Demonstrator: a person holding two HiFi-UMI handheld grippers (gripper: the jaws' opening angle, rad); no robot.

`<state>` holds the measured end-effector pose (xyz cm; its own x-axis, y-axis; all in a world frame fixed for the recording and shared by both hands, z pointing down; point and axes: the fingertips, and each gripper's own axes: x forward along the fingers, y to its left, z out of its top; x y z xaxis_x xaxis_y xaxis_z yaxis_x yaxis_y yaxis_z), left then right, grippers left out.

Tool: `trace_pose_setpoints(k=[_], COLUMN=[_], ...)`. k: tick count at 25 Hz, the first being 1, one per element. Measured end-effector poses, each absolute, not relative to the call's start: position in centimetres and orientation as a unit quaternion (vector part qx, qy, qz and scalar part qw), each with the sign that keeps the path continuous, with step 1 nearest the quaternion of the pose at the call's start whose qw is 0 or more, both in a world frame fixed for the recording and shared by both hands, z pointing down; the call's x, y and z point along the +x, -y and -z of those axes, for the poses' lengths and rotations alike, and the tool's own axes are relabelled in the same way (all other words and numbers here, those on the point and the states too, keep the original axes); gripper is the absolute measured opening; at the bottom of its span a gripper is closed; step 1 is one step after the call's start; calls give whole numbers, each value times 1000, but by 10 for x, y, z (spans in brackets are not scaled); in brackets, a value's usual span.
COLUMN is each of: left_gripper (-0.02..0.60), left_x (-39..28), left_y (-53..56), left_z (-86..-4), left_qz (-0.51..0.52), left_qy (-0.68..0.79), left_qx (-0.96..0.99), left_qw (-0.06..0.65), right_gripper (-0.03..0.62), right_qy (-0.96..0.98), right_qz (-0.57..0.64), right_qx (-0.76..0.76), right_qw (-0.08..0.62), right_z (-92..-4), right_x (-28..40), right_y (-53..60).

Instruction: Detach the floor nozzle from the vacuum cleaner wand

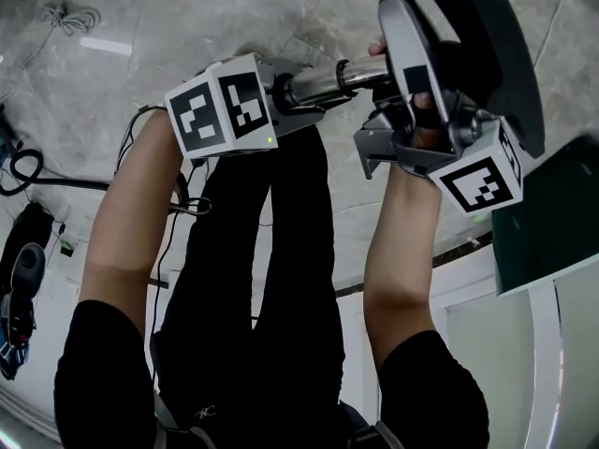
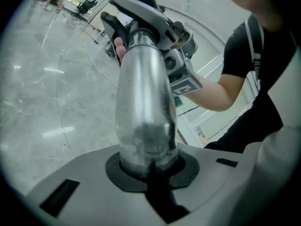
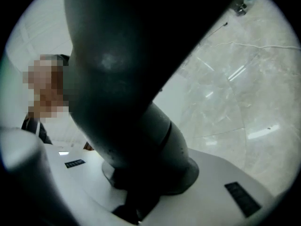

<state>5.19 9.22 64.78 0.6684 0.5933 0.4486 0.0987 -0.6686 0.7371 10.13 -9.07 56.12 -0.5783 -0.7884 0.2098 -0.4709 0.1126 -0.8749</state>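
Silver wand clamped in left gripper, dark nozzle neck clamped in right gripper. Long axis running straight from left jaws to right jaws, joint likely between, both hands equally near.

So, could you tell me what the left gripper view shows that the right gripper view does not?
Only the left gripper view: the silver wand held between the jaws of the left gripper, plus the person's forearm. Only the right gripper view: the floor nozzle's dark neck held between the jaws of the right gripper. Both: the pale marble floor.
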Motion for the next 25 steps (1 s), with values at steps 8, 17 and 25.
trace_pose_setpoints(k=[8, 17, 25], left_gripper=[57, 57, 55], left_x=[55, 50, 34], left_y=[-115, -87, -115], left_z=[-601, -662, -625], left_qz=[-283, -408, -342], left_qy=[-272, -93, -265], left_qx=[799, 845, 790], left_qw=[455, 333, 435], right_gripper=[94, 89, 89], right_qy=[-779, -603, -735], right_qz=[516, 558, 527], right_qx=[-299, -567, -380], right_qw=[192, 61, 194], right_z=[-528, -583, -554], right_x=[79, 113, 87], right_y=[89, 90, 89])
